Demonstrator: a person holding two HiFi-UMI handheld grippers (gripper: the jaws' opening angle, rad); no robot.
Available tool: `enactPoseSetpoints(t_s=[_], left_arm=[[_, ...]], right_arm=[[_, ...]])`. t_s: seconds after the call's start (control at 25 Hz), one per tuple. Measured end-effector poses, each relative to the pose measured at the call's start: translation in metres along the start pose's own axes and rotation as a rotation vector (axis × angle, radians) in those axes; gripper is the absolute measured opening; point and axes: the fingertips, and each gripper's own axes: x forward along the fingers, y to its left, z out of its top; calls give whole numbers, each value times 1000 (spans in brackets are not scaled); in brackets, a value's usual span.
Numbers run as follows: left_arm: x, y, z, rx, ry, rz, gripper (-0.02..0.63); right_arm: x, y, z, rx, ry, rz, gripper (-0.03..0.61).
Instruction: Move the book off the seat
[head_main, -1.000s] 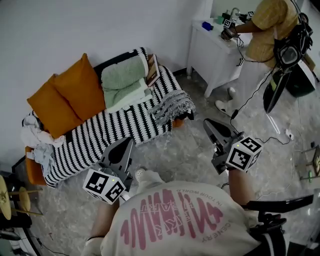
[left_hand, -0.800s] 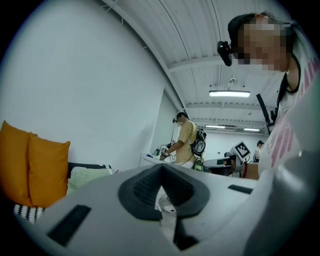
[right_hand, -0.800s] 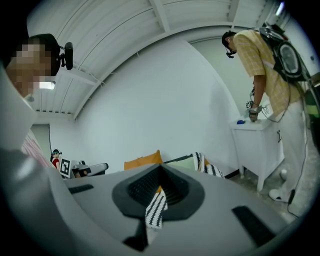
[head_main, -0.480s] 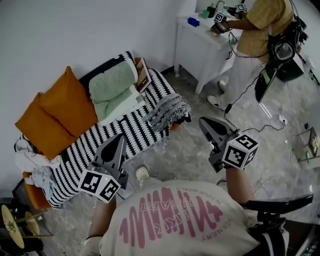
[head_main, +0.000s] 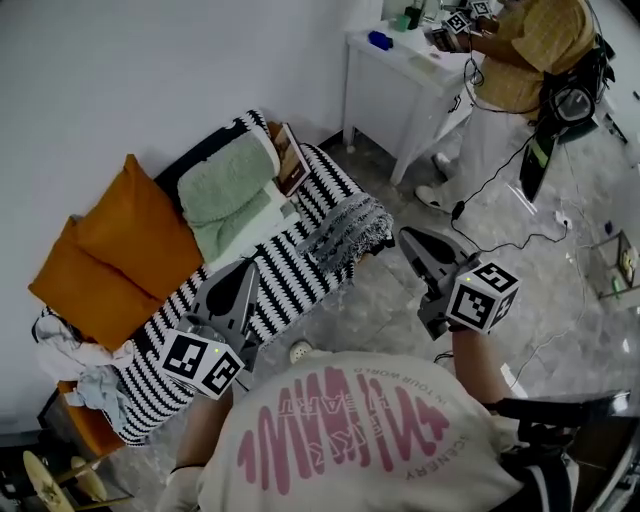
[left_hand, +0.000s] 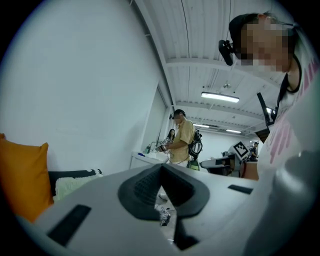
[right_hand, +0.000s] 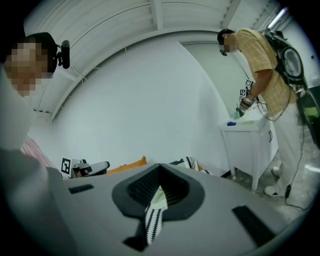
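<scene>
The room has a plain white wall (head_main: 150, 70) and a grey stone floor (head_main: 400, 310). Against the wall stands a sofa (head_main: 290, 275) covered with a black and white striped cloth. The book (head_main: 291, 158) is on the seat at the far end, and it leans tilted against a folded green blanket (head_main: 225, 185). Two orange cushions (head_main: 130, 240) lean on the backrest beside the blanket. A heap of clothes (head_main: 70, 360) lies at the other end. A grey fringed throw (head_main: 350, 225) hangs over the front edge, near the book. Past the sofa is a white table (head_main: 385, 75), where another person (head_main: 530, 50) is standing.

My left gripper (head_main: 247, 268) shows over the striped cloth, with its jaws together and nothing between them. My right gripper (head_main: 405, 238) is over the floor near the throw, and it is also closed and empty. Both are well apart from the book.
</scene>
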Motion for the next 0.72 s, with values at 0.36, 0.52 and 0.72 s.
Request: enactPoseSetpoints(t_s=[0.36,0.52,0.72], left_arm=[[5,57,1,-15,26,-40,8],[5,74,1,-25,31,-52,8],[8,92,1,-37,28,-64,8]], right_arm=[[49,10,-3,7,15,-47,11],[67,16,-9,-1,40,-55,11],[82,19,-8,-16,51,-74,11]])
